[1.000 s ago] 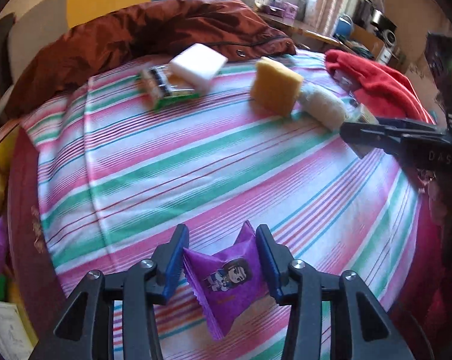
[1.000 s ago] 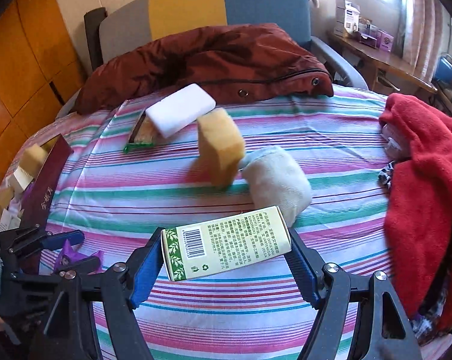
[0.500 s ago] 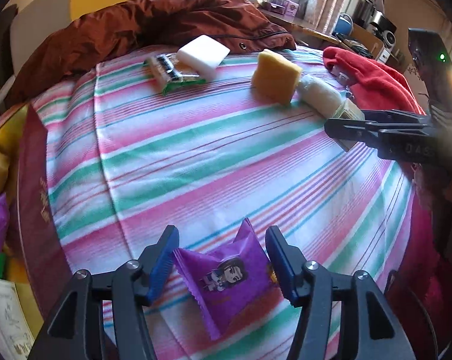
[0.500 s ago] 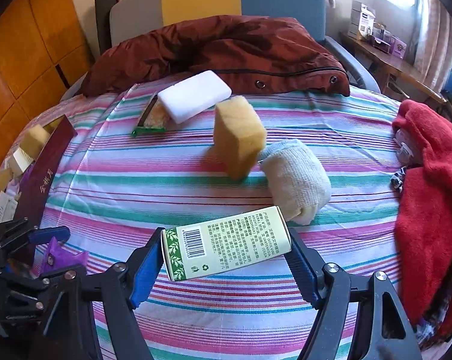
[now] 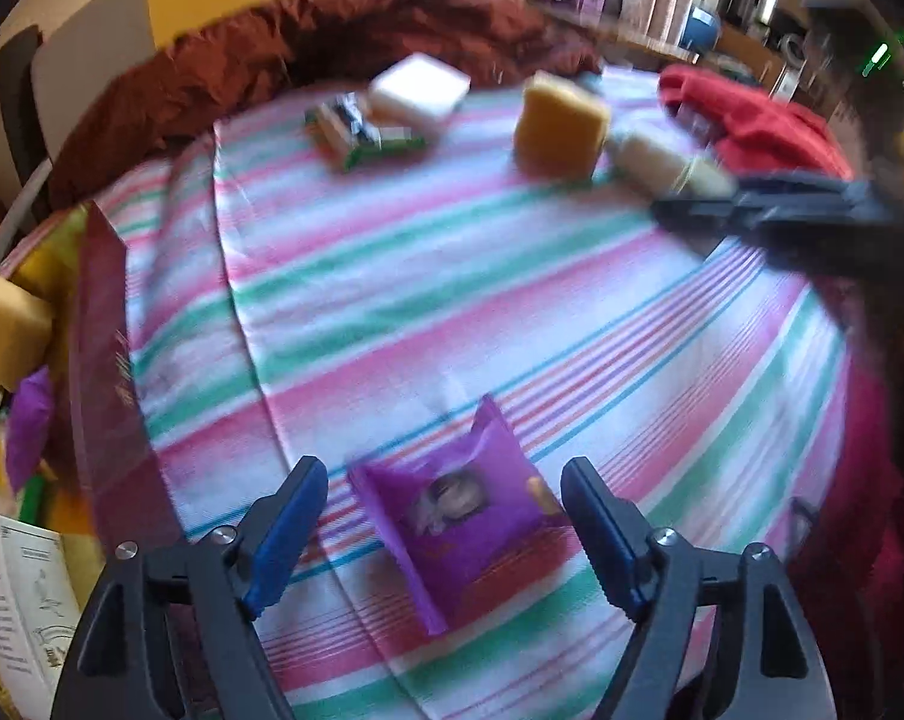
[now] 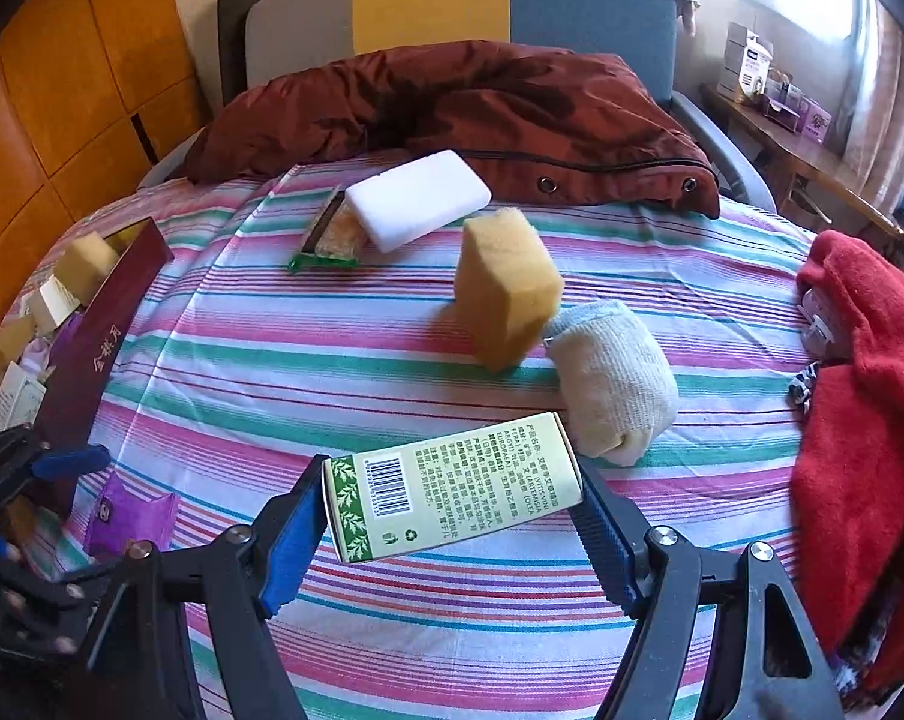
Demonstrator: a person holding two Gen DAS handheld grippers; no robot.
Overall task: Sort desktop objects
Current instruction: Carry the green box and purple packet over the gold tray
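**Left claw releasing purple packet; right claw carrying green-and-white box**

Left claw (image 5: 443, 531): jaws opening, blue pads clear of the purple packet (image 5: 460, 507) on both sides. The packet lies between them on the striped tablecloth (image 5: 452, 312), near the table's front edge, just right of the dark red box (image 5: 107, 384) that holds sponges and small cartons.

Right claw (image 6: 452, 525): blue pads press both ends of the green-and-white box (image 6: 452, 495), held crosswise, barcode side up, above the cloth.

Farther back on the table: yellow sponge (image 6: 505, 285) standing on end, touching a rolled cream cloth (image 6: 616, 378); white block (image 6: 419, 199) resting partly on a green snack wrapper (image 6: 329, 237). A maroon jacket (image 6: 469, 111) lies along the far edge, a red garment (image 6: 865, 414) at the right edge.

The left-wrist view is motion-blurred.
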